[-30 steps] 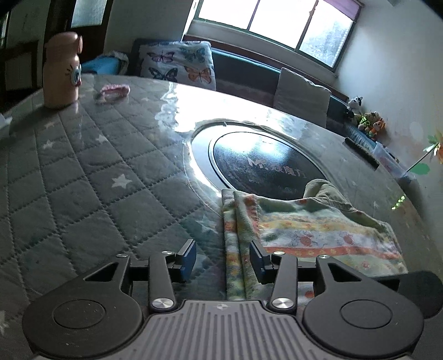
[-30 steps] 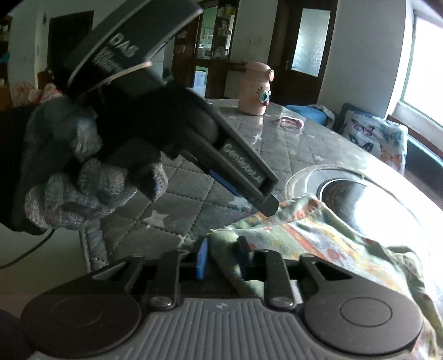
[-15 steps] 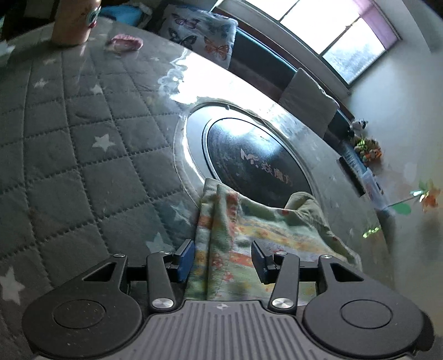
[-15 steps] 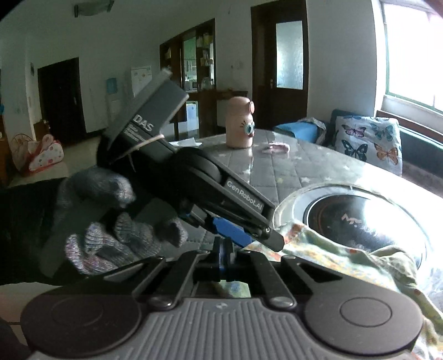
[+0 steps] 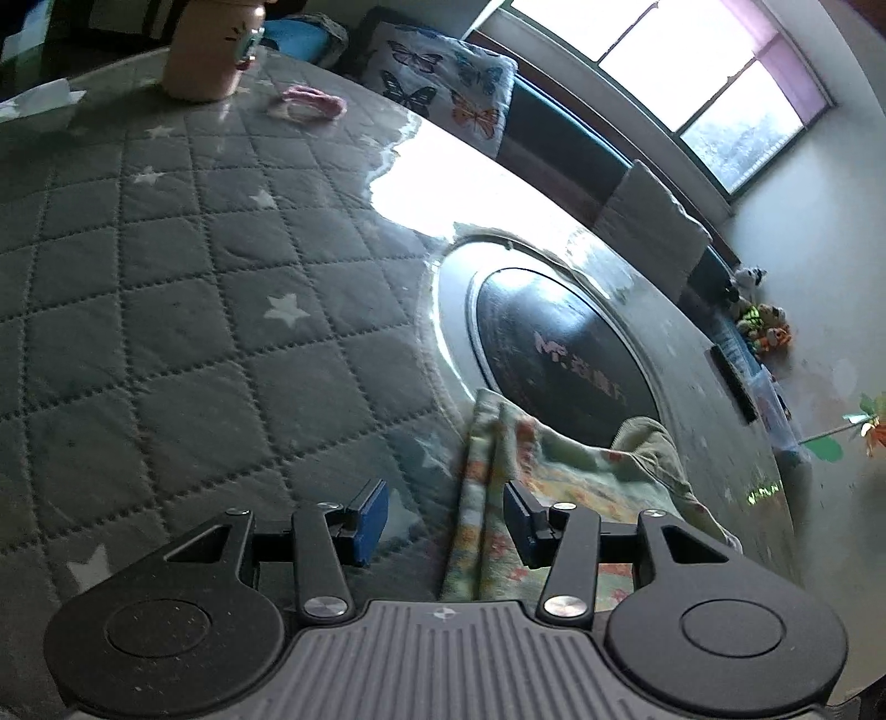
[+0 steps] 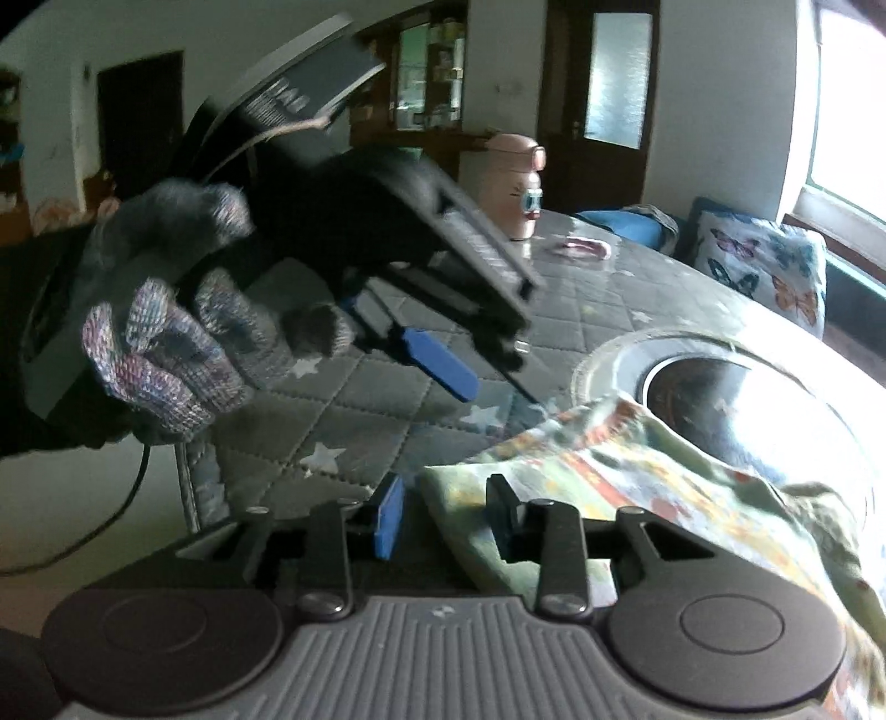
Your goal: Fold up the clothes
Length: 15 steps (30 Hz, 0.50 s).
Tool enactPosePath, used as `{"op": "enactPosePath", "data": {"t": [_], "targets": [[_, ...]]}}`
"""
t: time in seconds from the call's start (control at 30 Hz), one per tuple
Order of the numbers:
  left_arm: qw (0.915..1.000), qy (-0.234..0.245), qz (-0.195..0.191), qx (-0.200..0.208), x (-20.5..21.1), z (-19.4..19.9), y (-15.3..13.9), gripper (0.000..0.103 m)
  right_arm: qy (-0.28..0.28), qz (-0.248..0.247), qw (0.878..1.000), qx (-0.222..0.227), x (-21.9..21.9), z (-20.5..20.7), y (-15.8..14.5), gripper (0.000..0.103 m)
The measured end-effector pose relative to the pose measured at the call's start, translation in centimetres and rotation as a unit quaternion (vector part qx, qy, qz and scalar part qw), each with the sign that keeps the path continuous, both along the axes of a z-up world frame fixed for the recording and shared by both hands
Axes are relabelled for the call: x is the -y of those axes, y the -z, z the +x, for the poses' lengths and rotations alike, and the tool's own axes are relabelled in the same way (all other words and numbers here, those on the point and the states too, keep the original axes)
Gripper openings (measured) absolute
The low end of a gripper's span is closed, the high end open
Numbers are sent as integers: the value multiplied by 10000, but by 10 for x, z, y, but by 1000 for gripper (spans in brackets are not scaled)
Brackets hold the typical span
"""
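A floral, green-edged cloth (image 5: pixel 581 476) lies folded on the quilted star table cover (image 5: pixel 194 332), partly over the round black inset (image 5: pixel 554 343). My left gripper (image 5: pixel 446 520) is open, and the cloth's folded left edge runs between its fingers without being pinched. In the right wrist view the cloth (image 6: pixel 637 487) spreads to the right. My right gripper (image 6: pixel 447 518) is opening, with the cloth's near corner between its jaws and a gap at the blue pad. The left gripper (image 6: pixel 493 371), in a gloved hand (image 6: pixel 166 360), hovers above the cloth's far corner.
A pink bottle (image 5: pixel 210 50) and a small pink item (image 5: pixel 310 102) sit at the table's far side, with white tissue (image 5: pixel 39 102) at the left edge. A butterfly cushion (image 5: pixel 443 88) and bench lie beyond, under the window. The table edge runs close beneath my right gripper.
My right gripper was shut half a second ago and now stands apart over the cloth corner. The left gripper has rolled and shifted, with the cloth edge staying between its fingers.
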<state>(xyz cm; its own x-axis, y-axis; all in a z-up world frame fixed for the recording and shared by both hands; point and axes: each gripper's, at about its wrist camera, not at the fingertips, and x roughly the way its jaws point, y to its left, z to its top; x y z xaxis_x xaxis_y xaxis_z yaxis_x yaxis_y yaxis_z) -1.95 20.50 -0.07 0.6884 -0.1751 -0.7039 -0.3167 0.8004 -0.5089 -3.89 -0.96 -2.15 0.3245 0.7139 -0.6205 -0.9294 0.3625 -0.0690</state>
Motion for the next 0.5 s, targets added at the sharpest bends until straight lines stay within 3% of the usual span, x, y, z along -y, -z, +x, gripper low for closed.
{"op": "enactPosePath", "data": {"t": [0.07, 0.2, 0.5], "targets": [[10000, 57, -15, 12, 4, 3, 0, 52, -25, -177, 9997, 183, -9, -3, 5, 31], [9999, 134, -45, 7, 10, 7, 2, 54, 135, -258, 9989, 366, -12, -4, 7, 11], [9987, 172, -485, 49, 23, 15, 3, 57, 445, 557, 9974, -88, 19, 8, -28, 8]]}}
